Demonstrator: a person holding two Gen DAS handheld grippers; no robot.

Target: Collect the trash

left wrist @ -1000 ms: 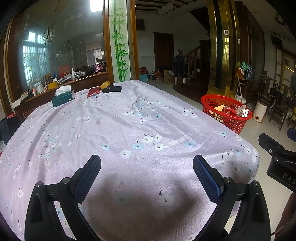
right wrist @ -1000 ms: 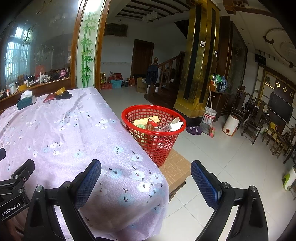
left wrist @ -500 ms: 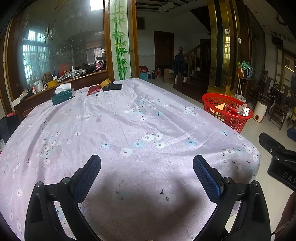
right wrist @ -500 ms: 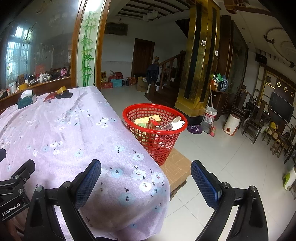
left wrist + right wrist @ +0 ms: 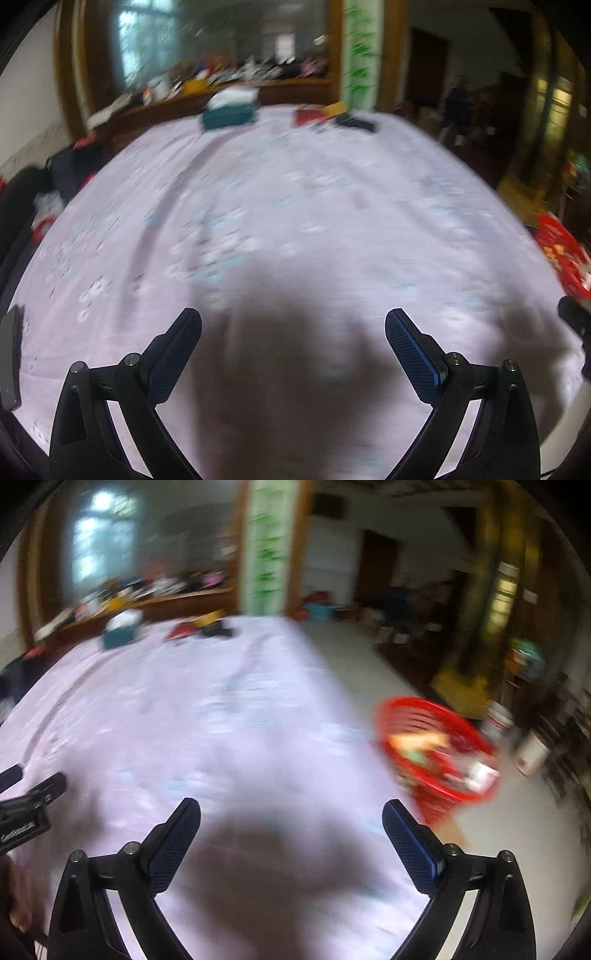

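This is a lived-in family home, seemingly a large open living or dining hall. In the middle of both frames a big desk is draped with a lilac flower-print cloth [image 5: 295, 192], and a teal tissue box [image 5: 229, 110] sits at its far end. Behind it, at upper left, a long wooden sideboard [image 5: 177, 603] is crowded with household clutter below a large etched glass panel [image 5: 207, 40]. A white pillar painted with green bamboo [image 5: 267, 550] stands at upper centre. At right, a red plastic mesh basket [image 5: 439, 753] stands on a pale tiled floor [image 5: 362, 664], with dark wooden doors and furniture beyond.
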